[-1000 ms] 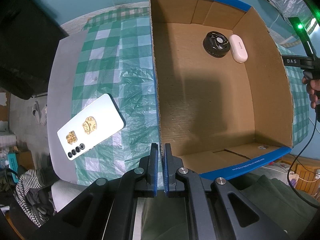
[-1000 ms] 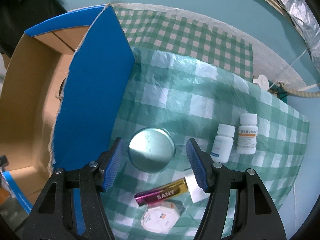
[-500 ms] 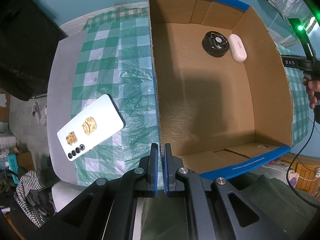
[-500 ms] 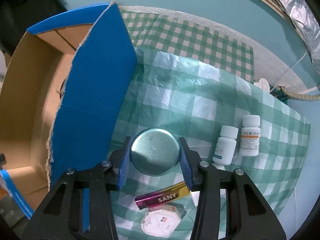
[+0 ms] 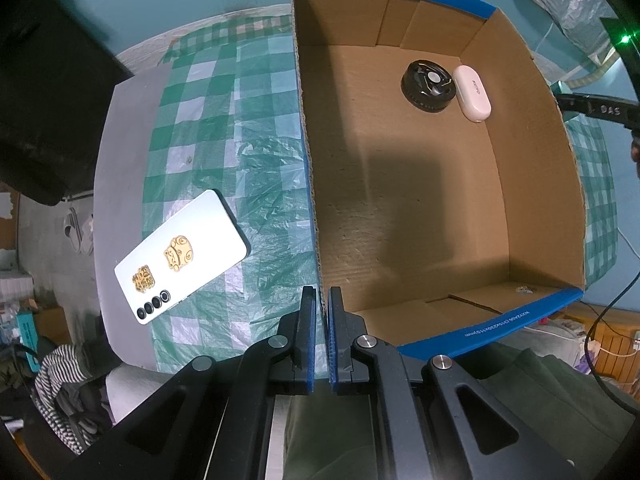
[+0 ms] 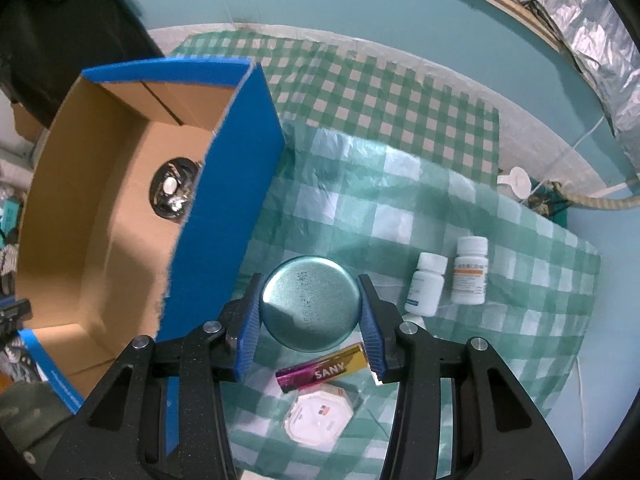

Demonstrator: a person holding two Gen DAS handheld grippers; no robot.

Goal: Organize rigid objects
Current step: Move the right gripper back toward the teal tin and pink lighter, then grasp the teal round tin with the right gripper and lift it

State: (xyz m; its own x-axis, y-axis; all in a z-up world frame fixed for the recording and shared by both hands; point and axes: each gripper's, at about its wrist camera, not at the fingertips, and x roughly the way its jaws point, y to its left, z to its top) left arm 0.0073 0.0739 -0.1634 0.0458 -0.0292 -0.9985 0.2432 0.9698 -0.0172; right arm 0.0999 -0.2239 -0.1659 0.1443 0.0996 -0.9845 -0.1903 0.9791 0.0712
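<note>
Two grippers were in view, one per wrist camera. Nearest in the right wrist view lay a white octagonal packet (image 6: 319, 416) on the green checked tablecloth (image 6: 400, 208), and just beyond it a pink-gold tube marked SANY (image 6: 323, 368). The right gripper (image 6: 310, 322) had its blue fingers (image 6: 249, 320) pinched on the round teal tin (image 6: 309, 303), one pad against each side; the tin looked lifted off the cloth, though contact underneath could not be confirmed. To the right of the tin stood two white pill bottles (image 6: 427, 284), side by side and touching or nearly so, the farther-right one carrying an orange label. To the left rose the blue outer wall of the cardboard box (image 6: 224, 216), open at the top, with a black round object (image 6: 173, 192) on its floor.

In the left wrist view the left gripper (image 5: 319, 336) had its fingers pressed nearly together around the near end of the box's left wall (image 5: 308, 168), with one finger outside and one inside; whether the pads actually squeezed the cardboard was hard to tell. Left of the box a white phone (image 5: 180, 258) lay face down on the cloth, with gold stickers and its camera lenses toward the near end. Inside the box, at the far right, the black round object (image 5: 428, 85) sat just beside a white oval case (image 5: 473, 93).
</note>
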